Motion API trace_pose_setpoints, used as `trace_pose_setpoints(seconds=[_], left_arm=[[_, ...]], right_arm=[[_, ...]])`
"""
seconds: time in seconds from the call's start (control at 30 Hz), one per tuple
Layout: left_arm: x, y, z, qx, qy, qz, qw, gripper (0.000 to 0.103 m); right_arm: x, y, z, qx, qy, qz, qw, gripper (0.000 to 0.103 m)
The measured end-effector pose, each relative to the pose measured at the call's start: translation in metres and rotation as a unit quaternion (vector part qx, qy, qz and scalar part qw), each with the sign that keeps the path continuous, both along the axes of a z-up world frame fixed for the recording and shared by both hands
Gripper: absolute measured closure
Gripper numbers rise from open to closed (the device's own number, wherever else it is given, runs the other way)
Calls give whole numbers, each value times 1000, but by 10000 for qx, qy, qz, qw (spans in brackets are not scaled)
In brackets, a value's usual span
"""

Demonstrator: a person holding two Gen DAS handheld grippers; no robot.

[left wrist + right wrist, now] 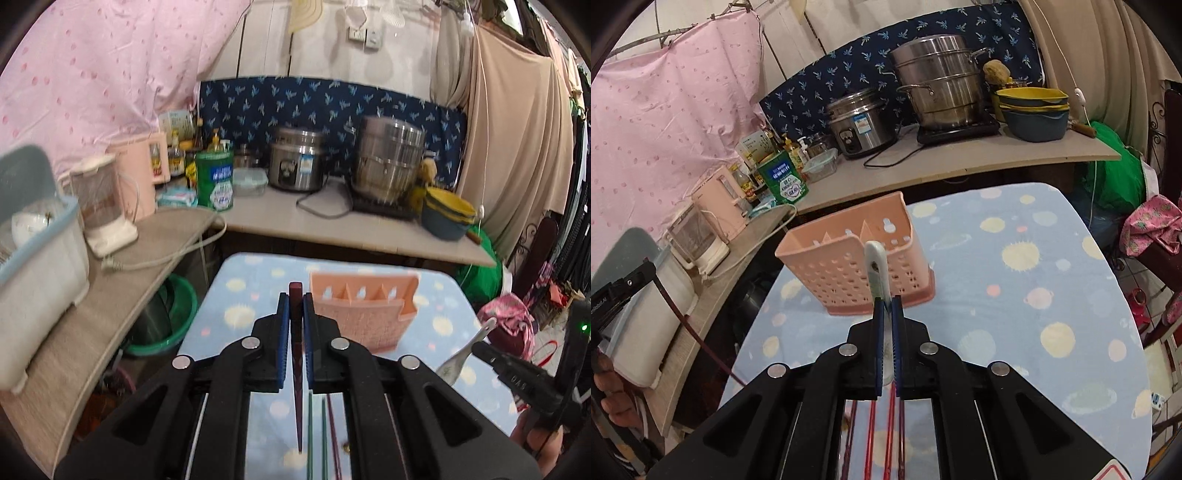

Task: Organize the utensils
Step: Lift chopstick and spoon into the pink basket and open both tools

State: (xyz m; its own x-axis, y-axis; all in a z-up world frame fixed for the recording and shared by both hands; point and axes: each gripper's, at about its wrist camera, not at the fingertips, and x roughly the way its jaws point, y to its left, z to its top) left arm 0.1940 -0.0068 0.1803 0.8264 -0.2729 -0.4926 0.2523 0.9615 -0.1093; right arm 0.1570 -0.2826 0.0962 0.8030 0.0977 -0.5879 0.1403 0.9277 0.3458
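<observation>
Before the pink holder (860, 266), left tongs (296, 306) clamp a chopstick (296, 354), right tongs (886, 308) a spoon (876, 269).

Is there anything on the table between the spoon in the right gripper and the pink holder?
No. In the right wrist view, only bare patterned tablecloth shows between the white spoon held by the right gripper and the pink holder.
</observation>
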Motion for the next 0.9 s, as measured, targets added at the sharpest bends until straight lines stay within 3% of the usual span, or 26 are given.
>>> trace_pose_setpoints(seconds=[0.23,0.4,0.6,0.9], left_arm=[[39,-17,67,-392,-718,31,9966,96],[74,-26,84,-620,-1051,79,9925,96],[115,-40,51,-586,-594,76,9965,96],[144,-42,-8,-380,-27,156,9992,96]], right_arm=[[64,-9,27,-99,-326,-51,9994,99],[104,-17,26,-166,-337,-95,9992,99],[133,-24,0,-81,-50,-106,9999,99],[151,-22,-37,-83,241,-42,9997,98]])
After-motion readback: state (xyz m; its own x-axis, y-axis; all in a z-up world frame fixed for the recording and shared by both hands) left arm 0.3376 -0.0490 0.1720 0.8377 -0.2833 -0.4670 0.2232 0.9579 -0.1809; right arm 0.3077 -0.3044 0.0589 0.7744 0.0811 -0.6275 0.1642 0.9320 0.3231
